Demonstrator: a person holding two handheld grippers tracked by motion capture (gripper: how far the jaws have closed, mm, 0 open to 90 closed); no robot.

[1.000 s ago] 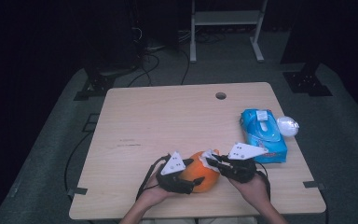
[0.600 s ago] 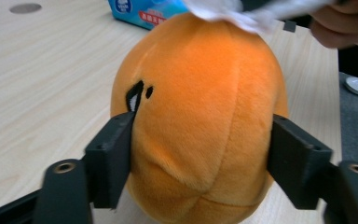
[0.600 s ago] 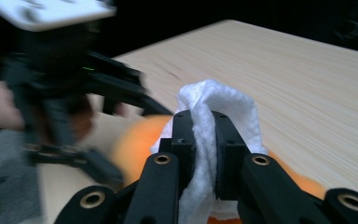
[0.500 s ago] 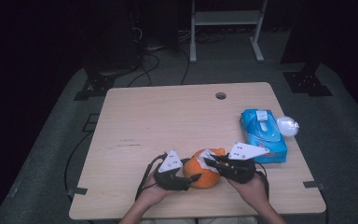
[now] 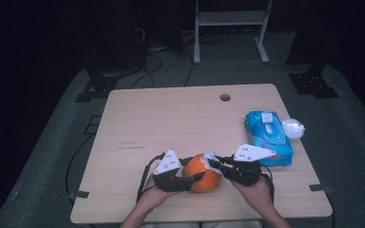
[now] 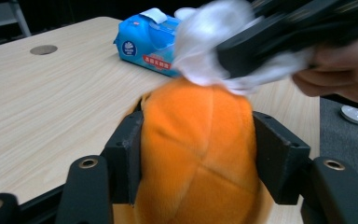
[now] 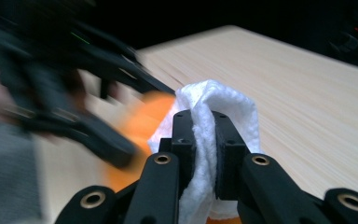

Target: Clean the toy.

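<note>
two grippers meet at the near edge of the wooden table (image 5: 138, 118). the left gripper (image 5: 190, 179), whose jaws have just been closing and easing back, clamps an orange plush ball (image 5: 203, 172) from both sides. the right gripper (image 5: 215, 163), jaws pressed together on a white wipe (image 7: 214, 105), touches the ball's top. farther right lies a blue wipes pack (image 5: 267, 137). wiping well probably needs a steady hold and light strokes.

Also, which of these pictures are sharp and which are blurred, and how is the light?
High view: the table is lit and the room around it dark. Left gripper view: the orange plush ball is fairly sharp, while the white wipe above it is smeared. Right gripper view: its own tongs are sharp, but the far gripper is motion-blurred.
</note>
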